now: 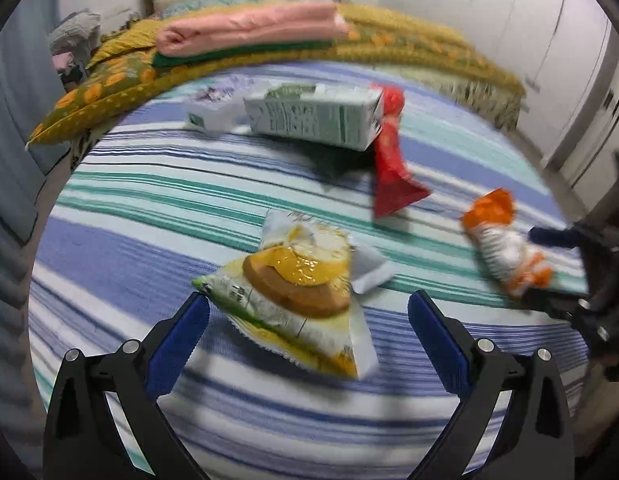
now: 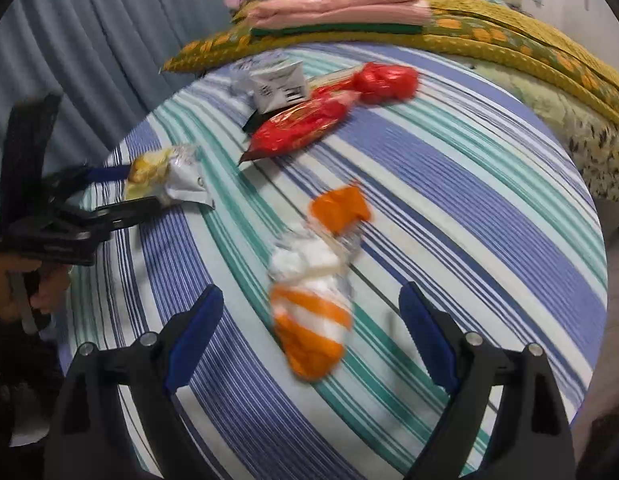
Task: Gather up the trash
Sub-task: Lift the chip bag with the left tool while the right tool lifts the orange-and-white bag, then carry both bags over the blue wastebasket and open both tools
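Crumpled orange-white wrapper (image 2: 309, 304) between spread right gripper (image 2: 311, 320); yellow packet (image 1: 297, 292) between spread left gripper (image 1: 309, 320)

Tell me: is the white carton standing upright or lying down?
Lying down: the white carton rests on its long side on the striped sheet.

Four snack wrappers: one yellow (image 1: 297, 280), one orange-white (image 2: 313, 292), two red (image 2: 305, 124), apparently; one carton (image 1: 313, 114); two tongs (image 1: 309, 316).

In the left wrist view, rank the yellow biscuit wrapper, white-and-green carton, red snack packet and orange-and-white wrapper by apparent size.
1. Yellow biscuit wrapper, though it is nearest the camera.
2. White-and-green carton, close behind; the order is unsure.
3. Red snack packet.
4. Orange-and-white wrapper.
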